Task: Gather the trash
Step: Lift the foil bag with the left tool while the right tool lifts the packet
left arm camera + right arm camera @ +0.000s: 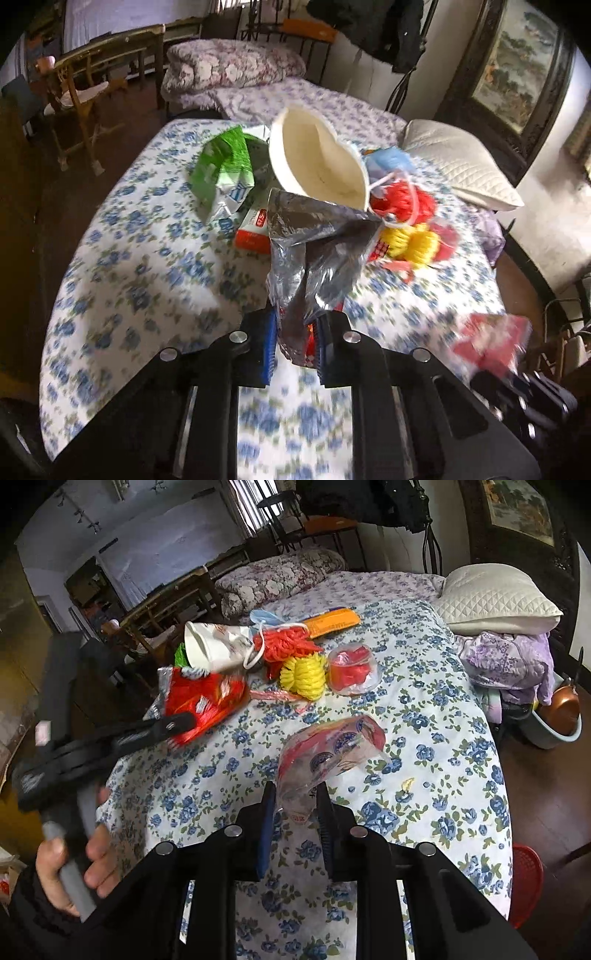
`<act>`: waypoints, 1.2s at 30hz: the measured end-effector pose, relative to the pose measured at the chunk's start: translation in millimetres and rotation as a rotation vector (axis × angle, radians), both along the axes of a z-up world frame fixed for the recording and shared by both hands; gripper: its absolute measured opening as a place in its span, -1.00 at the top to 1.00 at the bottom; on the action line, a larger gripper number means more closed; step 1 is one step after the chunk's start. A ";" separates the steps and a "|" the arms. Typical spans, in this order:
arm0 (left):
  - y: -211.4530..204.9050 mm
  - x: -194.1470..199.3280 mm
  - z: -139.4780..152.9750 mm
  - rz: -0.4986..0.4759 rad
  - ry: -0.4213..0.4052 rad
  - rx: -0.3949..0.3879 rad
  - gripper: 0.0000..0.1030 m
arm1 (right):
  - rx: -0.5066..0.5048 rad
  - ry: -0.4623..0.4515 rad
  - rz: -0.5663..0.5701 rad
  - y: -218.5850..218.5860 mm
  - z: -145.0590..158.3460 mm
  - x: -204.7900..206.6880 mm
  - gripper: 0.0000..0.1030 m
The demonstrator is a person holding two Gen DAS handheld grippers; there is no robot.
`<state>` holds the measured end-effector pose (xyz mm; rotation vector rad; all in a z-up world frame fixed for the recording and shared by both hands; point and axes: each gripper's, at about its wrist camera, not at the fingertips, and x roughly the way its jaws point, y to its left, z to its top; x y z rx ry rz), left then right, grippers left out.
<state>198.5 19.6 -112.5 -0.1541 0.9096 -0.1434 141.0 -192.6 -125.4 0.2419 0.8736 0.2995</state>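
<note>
Left gripper (295,343): jaws clamped on silver foil wrapper (314,251). Right gripper (295,827): jaws pinching clear printed bag (328,753) over the bed (443,775). Risk: thin slick film may slip free.

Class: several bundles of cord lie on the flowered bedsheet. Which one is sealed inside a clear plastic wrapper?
The red bundle at the right of the group. A clear wrapper encloses it, while the yellow bundle and the orange-red bundle beside it lie bare.

Crinkled glossy foil wrapper (314,251), clear shiny plastic bag (328,753), smooth matt paper cup (317,158), glossy green packet (225,177), matt floral cotton sheet (147,266), quilted cloth pillow (458,162).
</note>
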 end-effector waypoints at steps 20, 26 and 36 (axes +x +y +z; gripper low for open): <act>-3.9 -63.2 49.2 -0.031 -0.096 -0.046 0.65 | 0.043 -0.065 0.021 6.9 27.9 -22.1 0.75; -4.4 -67.7 53.1 -0.030 -0.107 -0.043 0.65 | 0.037 -0.114 0.046 15.0 42.8 -29.5 0.77; -5.8 -69.2 57.0 -0.038 -0.108 -0.050 0.65 | 0.016 -0.134 0.037 14.4 49.5 -34.3 0.78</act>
